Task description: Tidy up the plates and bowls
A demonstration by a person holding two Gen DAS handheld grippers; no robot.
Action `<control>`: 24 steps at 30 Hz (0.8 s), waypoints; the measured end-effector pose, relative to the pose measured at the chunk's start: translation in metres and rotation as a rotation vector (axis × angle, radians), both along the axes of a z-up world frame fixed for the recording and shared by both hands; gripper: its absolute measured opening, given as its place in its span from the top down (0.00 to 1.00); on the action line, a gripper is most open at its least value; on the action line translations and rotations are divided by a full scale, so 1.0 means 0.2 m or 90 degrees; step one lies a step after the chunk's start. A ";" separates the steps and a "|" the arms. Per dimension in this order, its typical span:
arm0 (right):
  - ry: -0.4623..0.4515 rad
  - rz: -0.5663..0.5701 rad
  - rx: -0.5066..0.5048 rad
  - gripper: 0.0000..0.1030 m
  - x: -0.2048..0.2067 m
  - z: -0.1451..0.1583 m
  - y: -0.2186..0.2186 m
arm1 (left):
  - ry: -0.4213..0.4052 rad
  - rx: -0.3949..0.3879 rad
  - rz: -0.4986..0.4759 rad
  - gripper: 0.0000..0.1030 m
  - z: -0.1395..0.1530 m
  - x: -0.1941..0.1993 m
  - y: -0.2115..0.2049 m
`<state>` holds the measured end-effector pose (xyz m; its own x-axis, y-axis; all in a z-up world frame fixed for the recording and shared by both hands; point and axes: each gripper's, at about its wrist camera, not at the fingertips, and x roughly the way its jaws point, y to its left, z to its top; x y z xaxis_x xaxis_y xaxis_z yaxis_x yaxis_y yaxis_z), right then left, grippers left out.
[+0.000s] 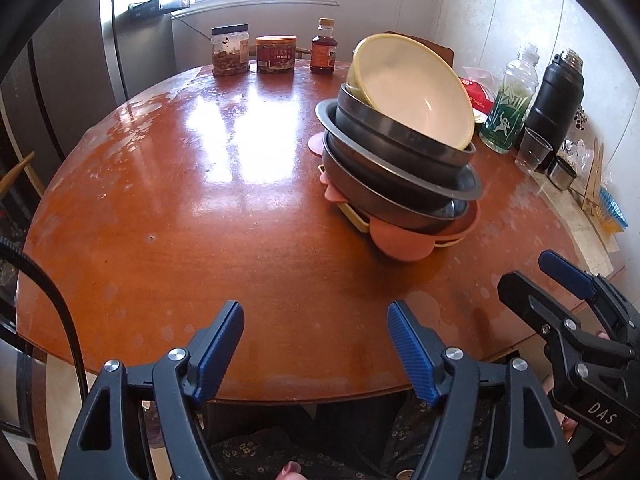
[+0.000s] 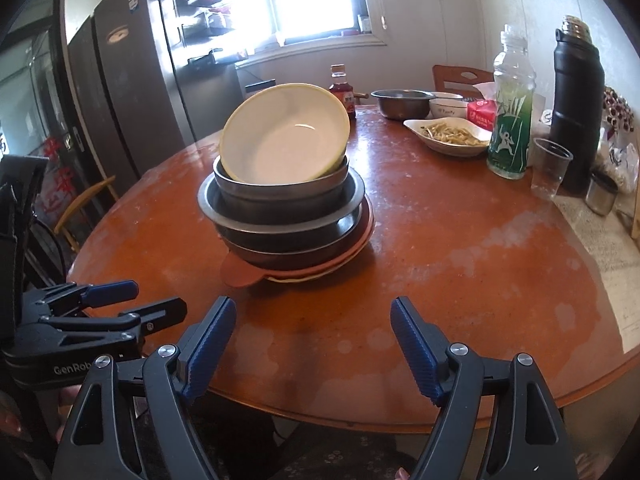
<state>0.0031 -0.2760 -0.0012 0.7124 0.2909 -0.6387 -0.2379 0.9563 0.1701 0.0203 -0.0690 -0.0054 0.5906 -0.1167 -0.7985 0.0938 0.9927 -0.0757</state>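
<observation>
Bowl stack [image 2: 286, 196] mid-table [image 2: 440, 264], 3 jars [image 1: 276, 53] behind, bottles [image 2: 510, 120] apparently right

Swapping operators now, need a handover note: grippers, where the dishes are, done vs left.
Left gripper: open, empty, above the near edge of the round brown wooden table.
Right gripper: open, empty, beside it, also at the near edge.
Dishes: one stack mid-table. The tilted cream plastic bowl sits on top, dark metal bowls and pans under it, pink and yellow plastic plates at the bottom.
Done: most pieces stacked.
Left: possibly the steel bowl and white bowl at the far edge; the cream bowl sits crooked.
</observation>
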 end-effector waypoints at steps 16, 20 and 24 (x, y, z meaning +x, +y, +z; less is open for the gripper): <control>0.006 -0.004 0.011 0.22 -0.02 -0.03 -0.03 | 0.014 -0.001 0.013 0.28 -0.03 -0.02 0.01; 0.012 -0.006 0.013 0.22 -0.01 -0.04 -0.03 | 0.015 -0.001 0.007 0.28 -0.03 -0.03 0.00; 0.018 -0.005 0.018 0.22 0.00 -0.05 -0.03 | 0.015 0.003 0.005 0.28 -0.03 -0.02 -0.01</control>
<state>0.0021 -0.2829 -0.0106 0.6968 0.3028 -0.6503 -0.2246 0.9531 0.2031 0.0157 -0.0707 -0.0120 0.5731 -0.1085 -0.8123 0.0837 0.9938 -0.0736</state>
